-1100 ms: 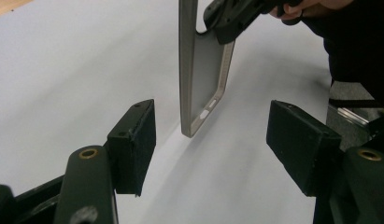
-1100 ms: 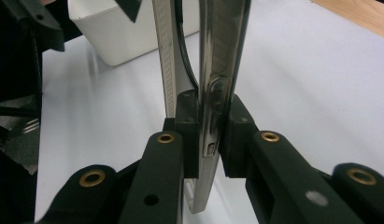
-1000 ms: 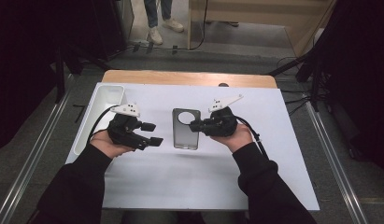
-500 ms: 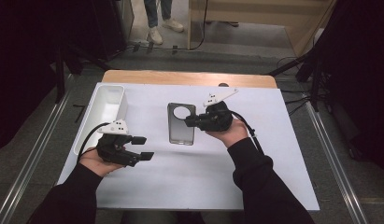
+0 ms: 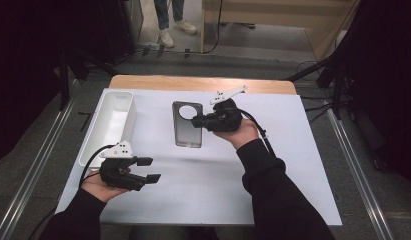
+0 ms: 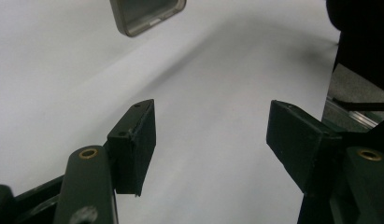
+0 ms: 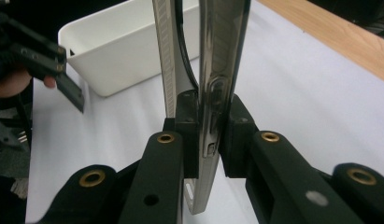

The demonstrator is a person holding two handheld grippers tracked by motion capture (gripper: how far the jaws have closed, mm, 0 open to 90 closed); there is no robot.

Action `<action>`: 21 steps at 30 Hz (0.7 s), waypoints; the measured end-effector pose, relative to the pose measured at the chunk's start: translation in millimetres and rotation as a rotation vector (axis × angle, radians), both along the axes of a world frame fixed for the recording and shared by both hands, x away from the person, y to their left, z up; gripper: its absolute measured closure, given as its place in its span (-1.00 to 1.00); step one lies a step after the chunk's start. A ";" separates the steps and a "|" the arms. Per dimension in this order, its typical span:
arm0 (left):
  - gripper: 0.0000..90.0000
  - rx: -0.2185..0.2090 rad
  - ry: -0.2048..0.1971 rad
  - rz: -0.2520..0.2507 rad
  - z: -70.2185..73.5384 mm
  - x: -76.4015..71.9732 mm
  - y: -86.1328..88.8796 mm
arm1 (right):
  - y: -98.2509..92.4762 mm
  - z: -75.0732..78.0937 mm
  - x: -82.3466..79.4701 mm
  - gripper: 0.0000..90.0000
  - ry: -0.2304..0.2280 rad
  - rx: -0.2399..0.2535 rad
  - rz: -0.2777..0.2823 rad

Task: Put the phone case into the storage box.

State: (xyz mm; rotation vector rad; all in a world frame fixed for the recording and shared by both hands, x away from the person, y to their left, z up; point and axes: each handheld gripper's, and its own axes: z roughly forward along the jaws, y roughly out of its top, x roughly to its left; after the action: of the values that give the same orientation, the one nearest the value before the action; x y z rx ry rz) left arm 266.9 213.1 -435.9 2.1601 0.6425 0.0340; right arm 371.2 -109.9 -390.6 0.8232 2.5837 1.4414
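A grey phone [image 5: 187, 125] with a round camera ring is held near the middle of the white sheet, and my right gripper [image 5: 197, 121] is shut on its right edge. In the right gripper view the pads [image 7: 187, 122] pinch the silvery phone edge [image 7: 222, 56], and a ribbed grey strip [image 7: 165, 56] runs beside it, parting from it toward the top. My left gripper [image 5: 150, 169] is at the front left above the sheet, open, with nothing between its fingers [image 6: 133, 140]. One corner of the phone [image 6: 147, 14] shows beyond that gripper.
A long white tray [image 5: 113, 120] stands at the left of the sheet [image 5: 293, 165]; it also shows as the tray [image 7: 119, 56] behind the phone. A wooden table edge [image 5: 203, 84] runs along the back. A person's legs [image 5: 168, 20] stand beyond the table.
My left gripper has moved from beside the phone toward the front left and lower, jaws still apart. The right gripper has carried the phone a little left and away.
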 end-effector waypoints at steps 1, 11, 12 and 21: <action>-0.27 0.006 0.001 -0.003 -1.4 -1.0 0.4 | 1.7 0.8 1.4 0.73 0.004 -0.004 -0.002; -0.27 -0.009 0.016 0.008 -14.0 -7.3 7.2 | 16.4 7.9 20.0 0.73 -0.008 -0.006 -0.013; -0.27 -0.012 0.021 0.013 -14.7 -7.9 7.8 | 18.0 9.2 21.7 0.73 -0.008 -0.004 -0.016; -0.27 -0.007 0.019 0.016 -19.8 -10.9 8.9 | 33.3 17.3 36.6 0.73 -0.019 0.005 -0.017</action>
State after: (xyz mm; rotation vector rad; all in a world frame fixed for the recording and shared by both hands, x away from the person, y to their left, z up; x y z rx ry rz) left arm 255.9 222.0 -455.7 2.1513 0.6698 0.0194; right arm 407.8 -76.7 -373.3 0.8260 2.5538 1.4438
